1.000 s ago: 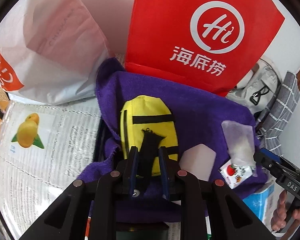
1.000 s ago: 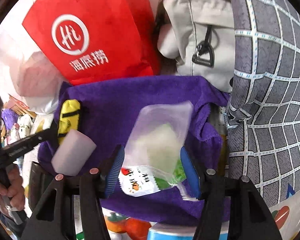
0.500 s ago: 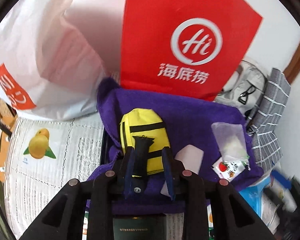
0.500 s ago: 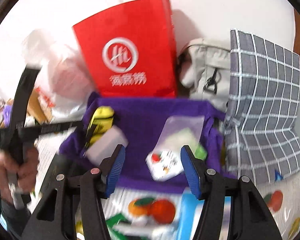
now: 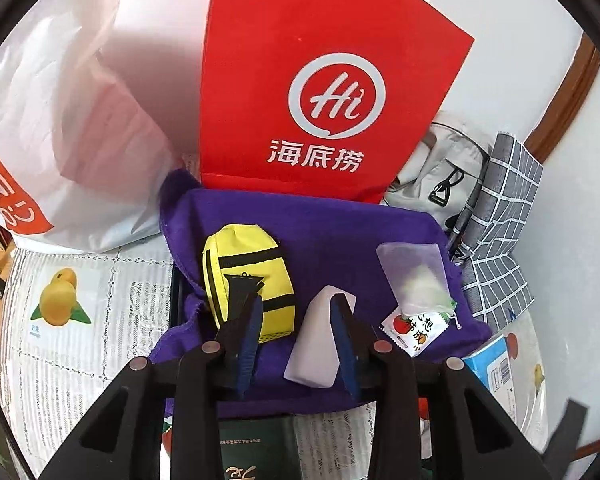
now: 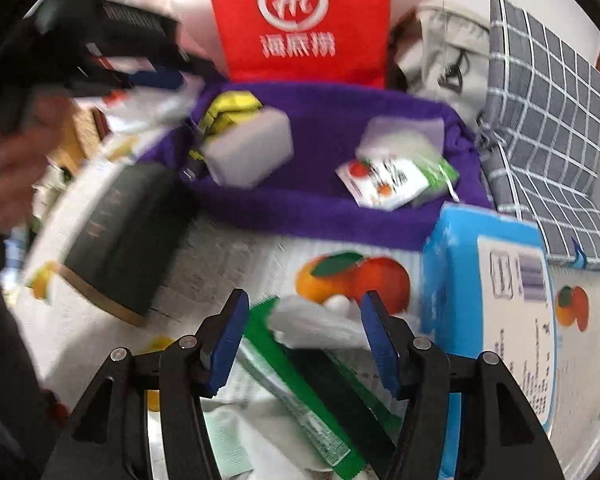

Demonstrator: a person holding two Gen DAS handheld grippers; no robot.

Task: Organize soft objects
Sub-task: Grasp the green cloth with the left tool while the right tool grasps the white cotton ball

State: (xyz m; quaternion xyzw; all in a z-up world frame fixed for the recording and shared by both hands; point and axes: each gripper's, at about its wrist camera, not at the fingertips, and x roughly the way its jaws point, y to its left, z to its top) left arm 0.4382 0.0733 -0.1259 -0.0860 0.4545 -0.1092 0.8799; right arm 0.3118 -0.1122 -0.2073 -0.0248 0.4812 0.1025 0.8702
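A purple towel (image 5: 320,232) lines a tray and holds a yellow pouch (image 5: 244,256), a white foam block (image 5: 316,356) and a clear sachet with a tomato label (image 5: 416,280). My left gripper (image 5: 296,332) hovers over the towel with its jaws opening. The pouch's black strap (image 5: 240,284) lies at the left fingertip, no longer pinched, and the block sits under the right finger. My right gripper (image 6: 304,332) is open, back over the tablecloth above a green packet (image 6: 300,380) and crumpled white tissue (image 6: 312,320). The towel (image 6: 320,208) is farther off in that view.
A red paper bag (image 5: 320,80), a white plastic bag (image 5: 68,120), a grey backpack (image 5: 440,168) and a checked cloth (image 5: 500,216) crowd the back. A blue wipes pack (image 6: 496,280) and a dark book (image 6: 124,232) flank the right gripper. A hand (image 6: 8,160) shows at left.
My left gripper let go of the pouch's black strap, widened and rose a little. My right gripper pulled back from the sachet to above the green packet on the tablecloth.
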